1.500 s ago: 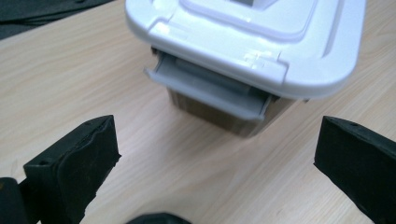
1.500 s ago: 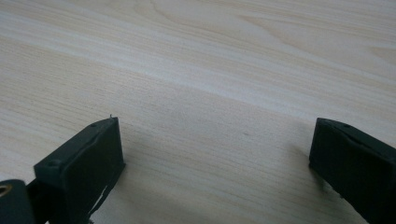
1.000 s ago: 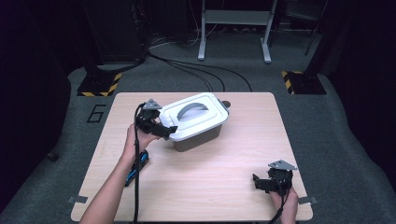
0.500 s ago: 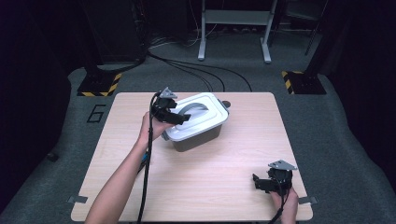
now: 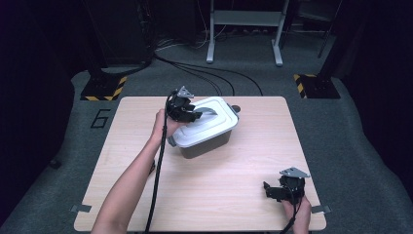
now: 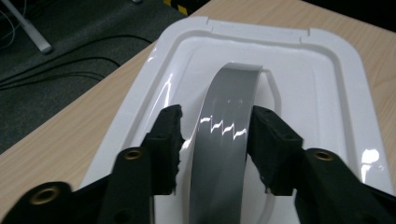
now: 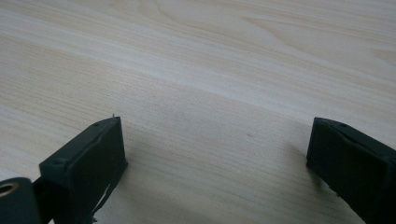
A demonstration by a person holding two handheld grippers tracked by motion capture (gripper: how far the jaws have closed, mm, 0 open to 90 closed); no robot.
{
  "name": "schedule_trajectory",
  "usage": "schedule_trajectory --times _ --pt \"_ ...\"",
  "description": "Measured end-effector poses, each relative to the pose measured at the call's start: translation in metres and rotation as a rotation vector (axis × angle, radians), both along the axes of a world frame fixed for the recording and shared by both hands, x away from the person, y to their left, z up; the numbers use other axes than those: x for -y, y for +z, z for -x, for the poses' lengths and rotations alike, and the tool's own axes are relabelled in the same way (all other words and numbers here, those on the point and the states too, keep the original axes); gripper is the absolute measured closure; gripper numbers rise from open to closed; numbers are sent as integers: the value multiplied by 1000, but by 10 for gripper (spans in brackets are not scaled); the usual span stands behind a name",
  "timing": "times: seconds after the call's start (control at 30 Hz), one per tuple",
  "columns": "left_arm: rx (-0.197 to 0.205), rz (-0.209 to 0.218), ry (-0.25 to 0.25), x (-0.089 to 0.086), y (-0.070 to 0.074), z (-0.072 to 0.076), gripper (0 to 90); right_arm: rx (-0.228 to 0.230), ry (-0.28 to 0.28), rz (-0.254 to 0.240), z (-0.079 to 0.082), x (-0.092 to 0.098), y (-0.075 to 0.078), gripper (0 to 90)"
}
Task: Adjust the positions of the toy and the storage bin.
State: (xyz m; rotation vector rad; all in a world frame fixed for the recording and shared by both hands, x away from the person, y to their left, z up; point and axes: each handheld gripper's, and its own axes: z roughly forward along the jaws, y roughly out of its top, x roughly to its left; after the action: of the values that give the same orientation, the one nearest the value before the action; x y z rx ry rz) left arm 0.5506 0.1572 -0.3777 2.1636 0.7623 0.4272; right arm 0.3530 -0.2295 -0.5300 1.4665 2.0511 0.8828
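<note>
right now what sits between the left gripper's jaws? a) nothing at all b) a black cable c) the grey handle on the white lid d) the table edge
c: in the left gripper view the left gripper has one jaw on each side of the grey handle of the white lid.

Left gripper [image 5: 194, 115], upper centre of the high view: black body, grey three-cornered plate on top, thick black cable trailing to bottom edge. Brass-ringed screw holes in its blocky black jaws. Right gripper [image 5: 269, 189], lower right: same black build, same grey plate. Forearms bare, no sleeves.
</note>
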Motion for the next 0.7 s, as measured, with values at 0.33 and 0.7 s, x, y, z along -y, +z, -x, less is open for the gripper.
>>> schedule_trajectory --times 0.33,0.7 --pt "7 -50 30 3 3 6 663 1 -1 1 0 0 0 36" --pt "-41 -69 205 0 7 24 667 -5 1 3 0 0 0 36"
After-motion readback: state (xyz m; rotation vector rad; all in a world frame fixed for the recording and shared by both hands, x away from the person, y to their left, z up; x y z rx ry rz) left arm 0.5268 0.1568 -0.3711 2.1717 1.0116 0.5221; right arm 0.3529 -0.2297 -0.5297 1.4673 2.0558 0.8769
